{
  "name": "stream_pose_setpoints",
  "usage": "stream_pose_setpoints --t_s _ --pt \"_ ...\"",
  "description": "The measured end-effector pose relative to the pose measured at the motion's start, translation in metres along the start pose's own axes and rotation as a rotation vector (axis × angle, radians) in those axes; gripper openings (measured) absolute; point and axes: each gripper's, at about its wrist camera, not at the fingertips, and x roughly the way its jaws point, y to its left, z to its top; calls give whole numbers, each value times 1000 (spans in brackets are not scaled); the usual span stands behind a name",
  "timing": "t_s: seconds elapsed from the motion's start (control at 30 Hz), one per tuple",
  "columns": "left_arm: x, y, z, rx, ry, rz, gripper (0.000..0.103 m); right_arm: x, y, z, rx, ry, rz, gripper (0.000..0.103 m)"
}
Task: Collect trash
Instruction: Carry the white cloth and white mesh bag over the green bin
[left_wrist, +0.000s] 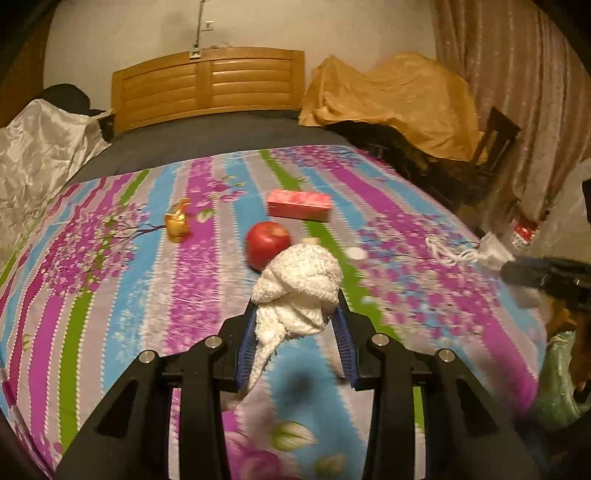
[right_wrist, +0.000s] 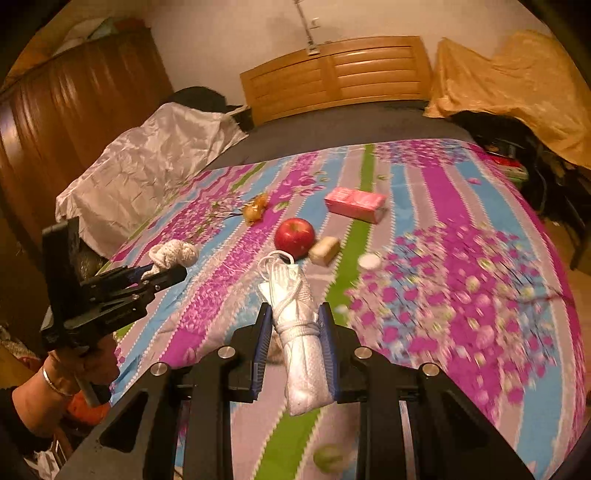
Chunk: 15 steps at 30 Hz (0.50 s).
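Going left to right across the bed: the left gripper (left_wrist: 295, 314) has its jaws pinching a crumpled white tissue wad (left_wrist: 301, 284), lifted just above the striped bedsheet (left_wrist: 110, 258). That wad looks feather-light and squishy, so I'd guess it just crushes under the pads and any spot works for a hold. Past it on the sheet sit a gold candy wrapper (left_wrist: 177, 223), a red apple (left_wrist: 266, 243), a pink box (left_wrist: 298, 204) and a small white cap (left_wrist: 356, 253).

The right gripper (right_wrist: 295, 321) is clamped on a rolled white bag with a drawstring (right_wrist: 299, 332), caught around the middle where the cord wraps it. Probably light and a bit slippery, floppy at both ends, so the wrapped waist seems the safest place to hold.

The right view shows a small beige block (right_wrist: 325, 250) beside the apple, which the tissue mostly hides in the left view. It also catches the left gripper from the side, with the hand and bracelet
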Motion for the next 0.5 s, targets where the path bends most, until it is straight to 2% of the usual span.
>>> stream_pose_setpoints --t_s 0.33,0.5 --pt "-23 -91 -10 82 16 -67 36 -75 -22 -85 102 -9 -143 27" --pt "-29 -137 -11 122 23 -116 36 -114 -39 -112 157 -41 -193 27"
